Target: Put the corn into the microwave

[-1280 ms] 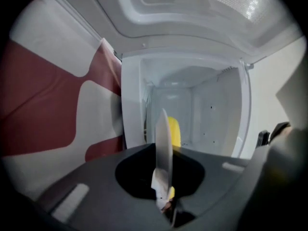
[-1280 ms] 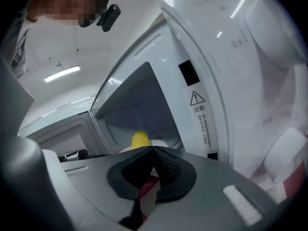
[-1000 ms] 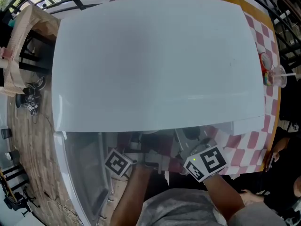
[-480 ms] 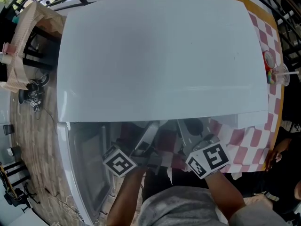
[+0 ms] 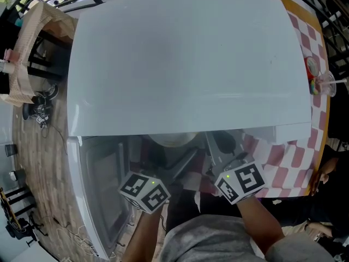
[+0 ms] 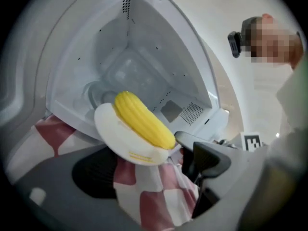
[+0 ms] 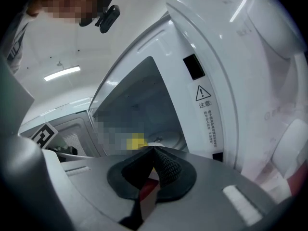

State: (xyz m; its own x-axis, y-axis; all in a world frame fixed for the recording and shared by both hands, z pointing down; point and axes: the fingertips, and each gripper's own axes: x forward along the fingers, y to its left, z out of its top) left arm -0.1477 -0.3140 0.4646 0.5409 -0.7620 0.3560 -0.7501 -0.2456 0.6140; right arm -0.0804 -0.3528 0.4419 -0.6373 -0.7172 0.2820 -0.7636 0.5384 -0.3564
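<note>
- Microwave door (image 5: 101,195): swung open at the left of the head view, its pane towards me
- Left gripper (image 6: 144,163): I hold it aimed at the oven's mouth; its fingers (image 6: 204,160) have just been opening and stand released, spread wide, with neither pad pressing on anything
- Plate (image 6: 113,131): white, sitting at the mouth of the cavity between the spread left fingers; its far part is over the cavity floor and its near rim juts out over the sill, just beside the tip of one finger but not gripped
- Corn (image 6: 144,120): a yellow cob lying lengthways on the plate, at the oven's threshold and not deep inside
- Microwave (image 5: 185,59): a white box whose flat top fills most of the head view, its empty white cavity open to both grippers
- Right gripper (image 7: 153,163): held level beside the left one, fingers clenched with their tips together and nothing grasped that I can see
- Checked cloth (image 5: 289,162): red and white, under the oven's front
- Clear cup (image 5: 325,87): at the far right edge, well apart from the oven's mouth
</note>
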